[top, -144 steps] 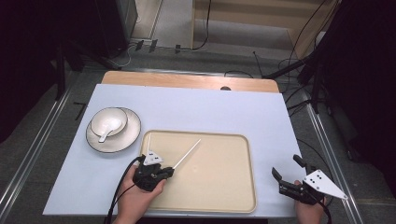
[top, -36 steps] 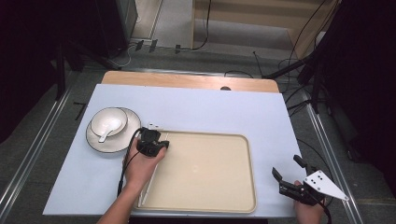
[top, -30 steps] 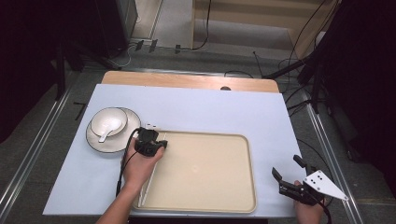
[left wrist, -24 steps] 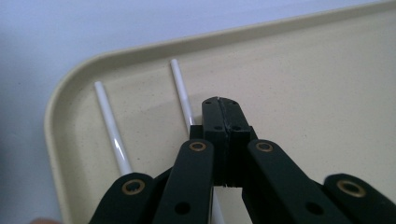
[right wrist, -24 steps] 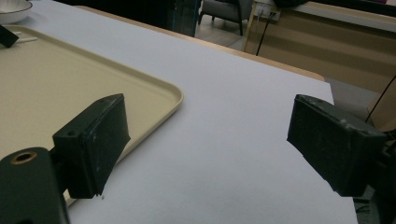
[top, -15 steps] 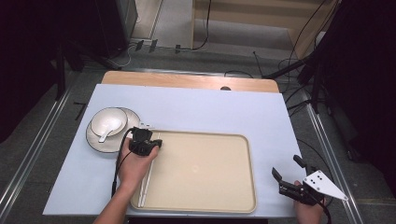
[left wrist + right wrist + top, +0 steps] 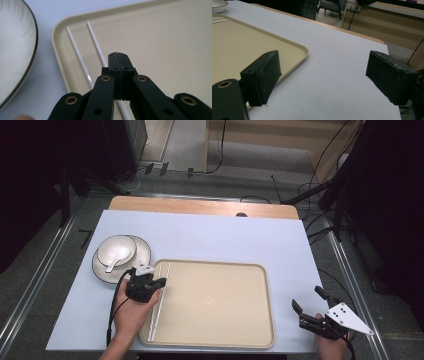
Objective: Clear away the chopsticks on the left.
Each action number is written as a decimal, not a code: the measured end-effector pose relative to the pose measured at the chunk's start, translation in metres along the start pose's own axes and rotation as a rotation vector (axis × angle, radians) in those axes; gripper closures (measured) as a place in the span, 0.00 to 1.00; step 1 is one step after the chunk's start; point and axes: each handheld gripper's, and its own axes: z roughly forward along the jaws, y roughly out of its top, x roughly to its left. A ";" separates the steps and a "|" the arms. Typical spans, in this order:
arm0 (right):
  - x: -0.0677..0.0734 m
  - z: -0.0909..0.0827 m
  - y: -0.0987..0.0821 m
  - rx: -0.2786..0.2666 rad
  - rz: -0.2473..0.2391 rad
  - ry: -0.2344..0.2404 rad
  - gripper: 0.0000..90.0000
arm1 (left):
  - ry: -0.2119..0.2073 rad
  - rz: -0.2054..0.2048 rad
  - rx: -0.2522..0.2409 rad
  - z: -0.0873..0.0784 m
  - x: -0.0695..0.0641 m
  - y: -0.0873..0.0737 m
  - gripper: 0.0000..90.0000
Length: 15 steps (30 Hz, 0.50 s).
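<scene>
Two white chopsticks (image 7: 159, 302) lie side by side along the left edge of the beige tray (image 7: 220, 302). My left gripper (image 7: 146, 279) hovers at that edge, over the chopsticks' far half, with its jaws shut. In the left gripper view the shut left gripper (image 7: 119, 57) has nothing visibly between its jaws, and the chopsticks (image 7: 78, 55) run on past it over the tray (image 7: 162, 37). My right gripper (image 7: 311, 306) rests at the table's near right corner. In its own view the right gripper (image 7: 327, 80) stands wide open and empty over the white table.
A dark-rimmed plate (image 7: 102, 272) left of the tray carries a white bowl (image 7: 120, 249) with a spoon (image 7: 111, 265). The plate's rim (image 7: 15, 50) is close on the left gripper's left. The tray's near corner (image 7: 302, 53) lies left of the right gripper.
My left gripper has moved left to the tray's left edge, nearer the plate. The two chopsticks now show along that edge. The right gripper has stayed still.
</scene>
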 end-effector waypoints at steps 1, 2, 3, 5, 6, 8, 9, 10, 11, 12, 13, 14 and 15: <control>0.001 0.000 0.000 0.001 0.001 0.001 0.14 | -0.003 0.000 0.002 -0.003 -0.001 -0.004 1.00; 0.001 0.000 0.000 0.001 0.000 0.001 0.14 | -0.005 0.004 0.007 -0.006 -0.002 -0.008 1.00; 0.002 0.000 0.001 0.002 -0.001 0.003 0.14 | -0.007 0.006 0.011 -0.007 -0.003 -0.012 1.00; 0.002 0.000 0.001 0.002 -0.002 0.001 0.14 | -0.019 0.005 0.025 -0.010 -0.003 -0.019 1.00; 0.003 0.000 0.001 0.001 -0.002 0.001 0.14 | -0.019 0.004 0.029 -0.010 -0.004 -0.022 1.00; 0.003 0.000 0.001 0.002 -0.002 0.000 0.14 | -0.025 0.011 0.046 -0.011 -0.005 -0.028 1.00; 0.003 0.000 0.001 0.002 -0.003 0.001 0.14 | -0.027 0.010 0.051 -0.011 -0.005 -0.030 1.00; 0.004 0.000 0.001 0.002 -0.003 0.000 0.14 | -0.029 0.011 0.049 -0.011 -0.005 -0.031 1.00; 0.004 0.000 0.001 0.003 -0.003 0.000 0.14 | -0.026 0.009 0.053 -0.011 -0.005 -0.033 1.00; 0.004 0.000 0.001 0.003 -0.003 0.001 0.14 | -0.028 0.007 0.056 -0.012 -0.004 -0.034 1.00; 0.004 0.000 0.001 0.003 -0.002 0.000 0.14 | -0.024 0.004 0.056 -0.012 -0.004 -0.036 1.00; 0.004 0.000 0.001 0.002 -0.002 0.000 0.14 | -0.027 0.010 0.059 -0.012 -0.003 -0.036 1.00; 0.004 0.000 0.001 0.002 -0.002 0.001 0.14 | -0.030 0.006 0.057 -0.013 -0.003 -0.037 1.00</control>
